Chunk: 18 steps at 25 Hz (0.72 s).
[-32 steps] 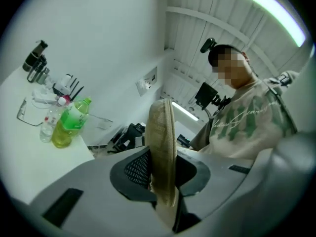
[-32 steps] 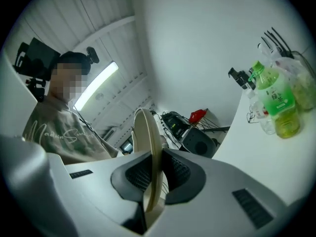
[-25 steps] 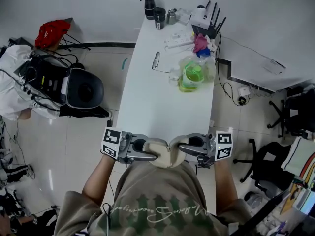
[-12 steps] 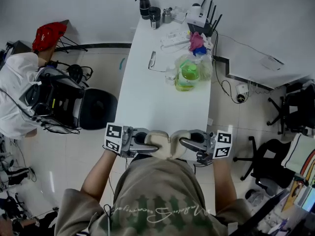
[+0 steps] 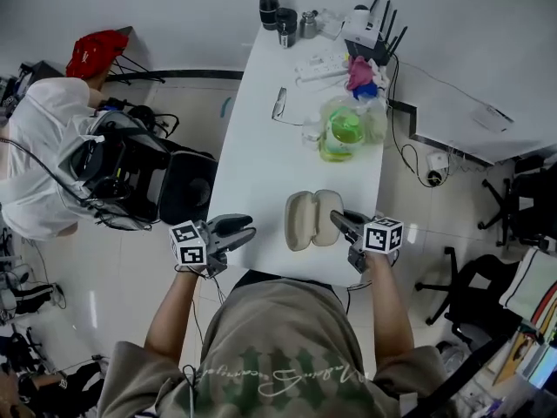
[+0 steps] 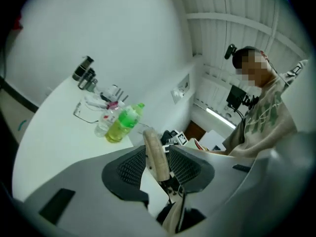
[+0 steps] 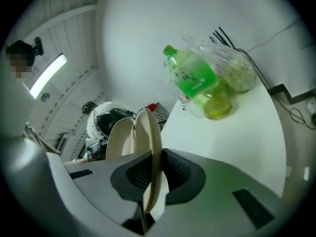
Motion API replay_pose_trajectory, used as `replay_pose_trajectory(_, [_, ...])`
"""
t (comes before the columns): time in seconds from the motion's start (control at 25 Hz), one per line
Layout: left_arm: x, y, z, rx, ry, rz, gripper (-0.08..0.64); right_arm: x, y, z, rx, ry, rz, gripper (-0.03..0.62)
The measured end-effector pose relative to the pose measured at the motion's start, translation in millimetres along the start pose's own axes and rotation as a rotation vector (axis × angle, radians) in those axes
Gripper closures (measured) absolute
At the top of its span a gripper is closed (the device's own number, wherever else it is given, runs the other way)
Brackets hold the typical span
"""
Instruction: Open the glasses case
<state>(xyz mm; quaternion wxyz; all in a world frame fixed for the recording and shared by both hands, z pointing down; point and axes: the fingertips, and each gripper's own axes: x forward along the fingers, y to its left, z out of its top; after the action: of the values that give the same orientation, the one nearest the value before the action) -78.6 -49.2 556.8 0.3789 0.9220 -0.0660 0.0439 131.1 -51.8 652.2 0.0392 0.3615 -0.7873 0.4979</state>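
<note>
The glasses case [image 5: 312,219] lies spread open on the near end of the white table [image 5: 261,172]; a second ago we held it shut at our chest. Our right gripper [image 5: 339,221] pinches its right half's rim. Our left gripper [image 5: 242,227], jaws just opened, stands apart, empty. The opening looks done.

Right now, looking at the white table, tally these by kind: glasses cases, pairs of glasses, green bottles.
Glasses case: 1
Pair of glasses: 1
Green bottle: 1
Total: 3
</note>
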Motion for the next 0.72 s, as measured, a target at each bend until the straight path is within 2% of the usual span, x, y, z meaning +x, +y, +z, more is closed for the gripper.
replay_pose_trajectory(0.12, [-20, -11, 5, -0.037, -0.115, 0.061, 0.419, 30, -47, -10, 0.13, 0.003, -0.073, 0.552])
replay_pose_trajectory(0.24, [-32, -27, 0, -0.005, -0.159, 0.139, 0.42, 68, -81, -27, 0.212, 0.036, -0.167, 0.552])
replay_pose_trajectory(0.36, [-43, -36, 7, -0.018, -0.246, 0.196, 0.42, 93, -104, -39, 0.274, 0.065, -0.251, 0.551])
replay_pose_trajectory(0.44, [-45, -45, 11, -0.025, -0.287, 0.208, 0.42, 104, -113, -41, 0.27, 0.097, -0.286, 0.551])
replay_pose_trajectory(0.56, [-50, -58, 10, -0.015, -0.31, 0.212, 0.42, 113, -120, -42, 0.175, 0.125, -0.35, 0.551])
replay_pose_trajectory(0.72, [-53, -68, 6, 0.003, -0.316, 0.233, 0.42, 120, -120, -37, 0.194, 0.081, -0.33, 0.549])
